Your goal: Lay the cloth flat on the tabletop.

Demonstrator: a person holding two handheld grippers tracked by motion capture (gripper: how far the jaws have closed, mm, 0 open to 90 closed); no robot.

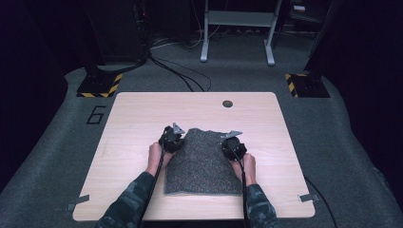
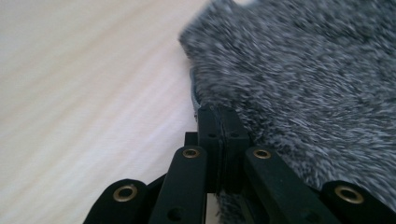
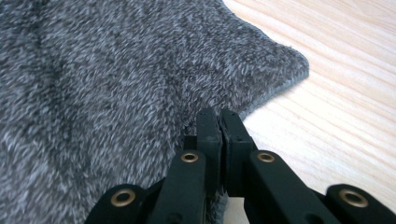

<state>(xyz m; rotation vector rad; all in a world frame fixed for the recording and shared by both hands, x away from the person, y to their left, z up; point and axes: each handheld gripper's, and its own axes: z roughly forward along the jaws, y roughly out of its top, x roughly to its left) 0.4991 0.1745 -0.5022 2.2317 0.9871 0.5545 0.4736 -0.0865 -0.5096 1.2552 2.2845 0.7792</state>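
A grey fuzzy cloth (image 1: 204,164) lies flat on the light wooden table (image 1: 138,114), with two flaps spread at its far end. My left gripper (image 1: 182,137) sits at the cloth's far left edge. In the left gripper view its jaws (image 2: 220,115) are pressed together on the hem of the cloth (image 2: 303,79). My right gripper (image 1: 224,141) is at the far right edge. In the right gripper view its jaws (image 3: 219,115) are pinched on the border of the cloth (image 3: 116,84). A hand in a camouflage sleeve holds each gripper.
A round dark hole (image 1: 227,103) sits near the table's far edge. Tape strips (image 1: 78,202) mark the front corners. On the carpet beyond stand two posts with yellow-black bases (image 1: 99,85), cables and a white frame (image 1: 237,33).
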